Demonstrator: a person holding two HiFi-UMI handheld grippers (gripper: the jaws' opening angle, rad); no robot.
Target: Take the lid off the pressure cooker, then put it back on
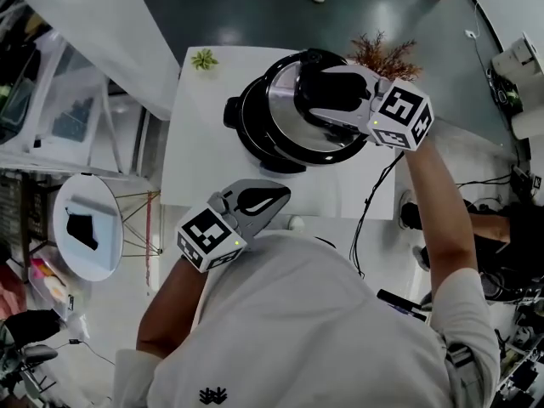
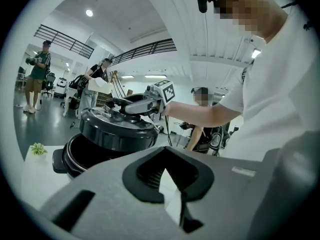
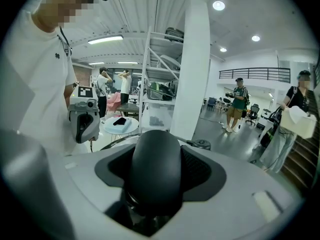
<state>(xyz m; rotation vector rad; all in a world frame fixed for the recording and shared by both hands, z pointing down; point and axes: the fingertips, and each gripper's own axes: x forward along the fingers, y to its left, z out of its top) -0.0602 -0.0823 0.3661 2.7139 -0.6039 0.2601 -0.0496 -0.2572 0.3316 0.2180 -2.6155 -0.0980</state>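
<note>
A black pressure cooker pot (image 1: 246, 134) stands on the white table (image 1: 200, 172). Its lid (image 1: 293, 117), steel on top with a black rim, hangs tilted just above the pot; in the left gripper view a gap shows between the lid (image 2: 117, 131) and the pot (image 2: 75, 156). My right gripper (image 1: 310, 92) is shut on the lid's black handle (image 3: 155, 169), which fills the space between its jaws. My left gripper (image 1: 283, 194) rests shut and empty over the table's near edge, apart from the pot, pointing at it.
A small green plant (image 1: 204, 59) and a dried brown plant (image 1: 387, 56) sit at the table's far edge. A black cable (image 1: 371, 202) hangs off the right side. A round side table (image 1: 85, 228) stands to the left. Other people stand in the room behind.
</note>
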